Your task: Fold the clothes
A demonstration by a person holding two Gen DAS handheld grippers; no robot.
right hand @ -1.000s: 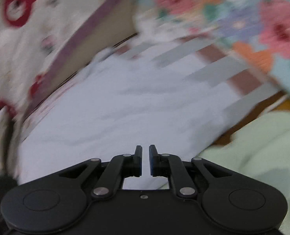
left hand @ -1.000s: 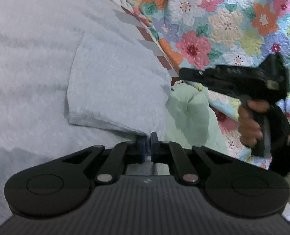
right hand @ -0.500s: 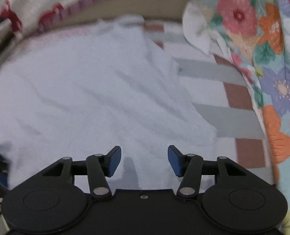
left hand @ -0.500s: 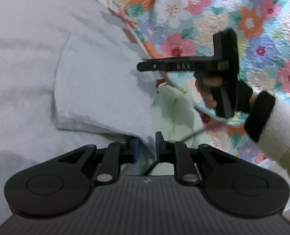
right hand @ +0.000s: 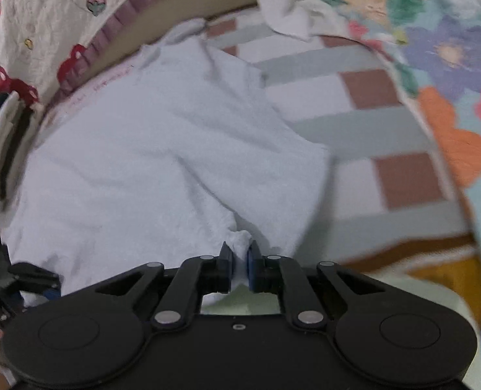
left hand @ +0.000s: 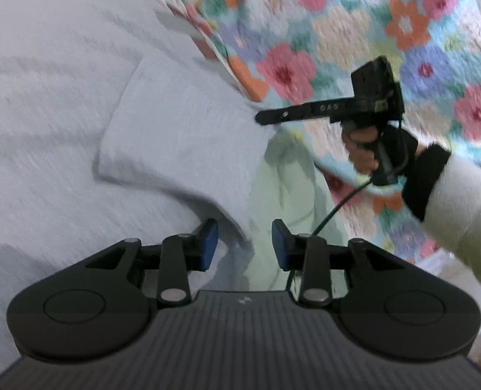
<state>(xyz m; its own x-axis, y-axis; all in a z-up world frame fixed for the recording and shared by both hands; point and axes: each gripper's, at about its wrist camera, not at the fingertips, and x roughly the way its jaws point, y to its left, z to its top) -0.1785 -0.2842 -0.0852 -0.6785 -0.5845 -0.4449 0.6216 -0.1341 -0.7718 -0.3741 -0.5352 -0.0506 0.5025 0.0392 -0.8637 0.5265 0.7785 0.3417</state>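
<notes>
White fleecy garment [right hand: 162, 162] lies spread on the bed, over a checked sheet of grey and brick-red squares [right hand: 399, 175]. Part-folded, I judge: in the left wrist view one flap [left hand: 175, 143] lies doubled over the body of the cloth, its edges making a neat corner. The rest is rumpled, with creases running toward the near hem. More folding looks due, though how many folds are planned cannot be told.

Left hand-held gripper [left hand: 244, 243]: released, blue pads well apart, nothing between them. It hovers just above the near edge of the folded flap, beside a pale green cloth [left hand: 286, 188].

Right hand-held gripper [right hand: 239, 268]: clenched on a bunched tuft of the white garment's near edge, which puckers up between the blue pads. A ridge in the cloth runs away from the pinch. In the left view a hand [left hand: 365, 151] with a cream sleeve holds it in front of the flowered quilt [left hand: 386, 48].
</notes>
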